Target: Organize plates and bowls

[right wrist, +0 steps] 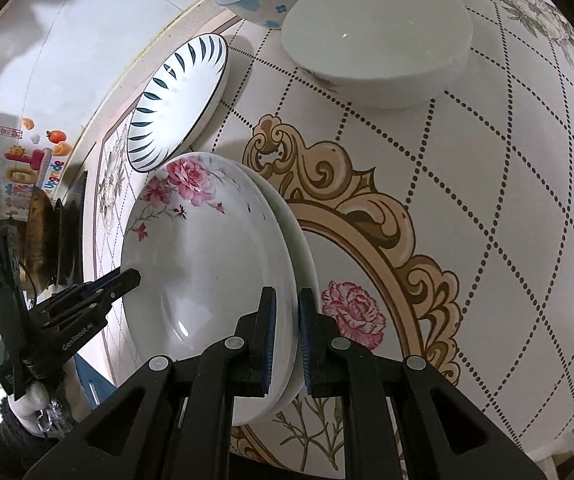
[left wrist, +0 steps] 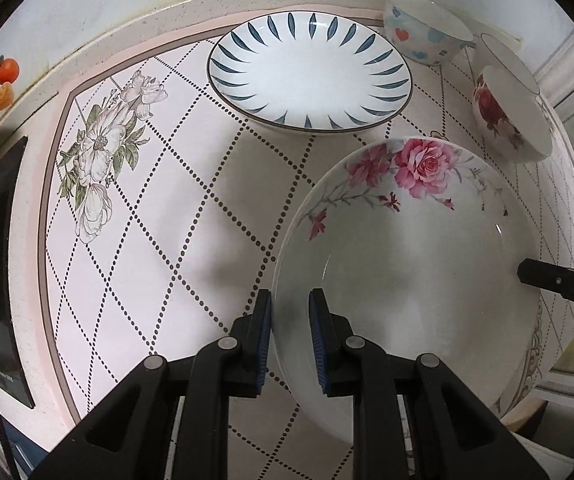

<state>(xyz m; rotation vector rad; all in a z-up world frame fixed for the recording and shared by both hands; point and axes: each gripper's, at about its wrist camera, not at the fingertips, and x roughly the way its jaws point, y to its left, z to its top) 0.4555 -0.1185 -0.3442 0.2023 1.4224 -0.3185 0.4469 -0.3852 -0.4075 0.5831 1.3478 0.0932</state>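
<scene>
Over patterned tablecloth [left wrist: 191,216], both grippers, left [left wrist: 290,344] and right [right wrist: 286,340], pinch glossy rose plate [left wrist: 407,264].

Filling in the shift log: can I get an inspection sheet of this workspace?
Surface: round table, pink floral cloth with dotted lattice.
Job's things: rose-printed white plate gripped at opposite rims; blue-leaf-rimmed white plate; blue-flowered bowl; red-rose white bowl.
Clutter: nothing seen.
Grippers: left tongs and right tongs both straddle the rose plate's rim.
Cables: nothing seen.
Surroundings: white wall with fruit stickers.
</scene>
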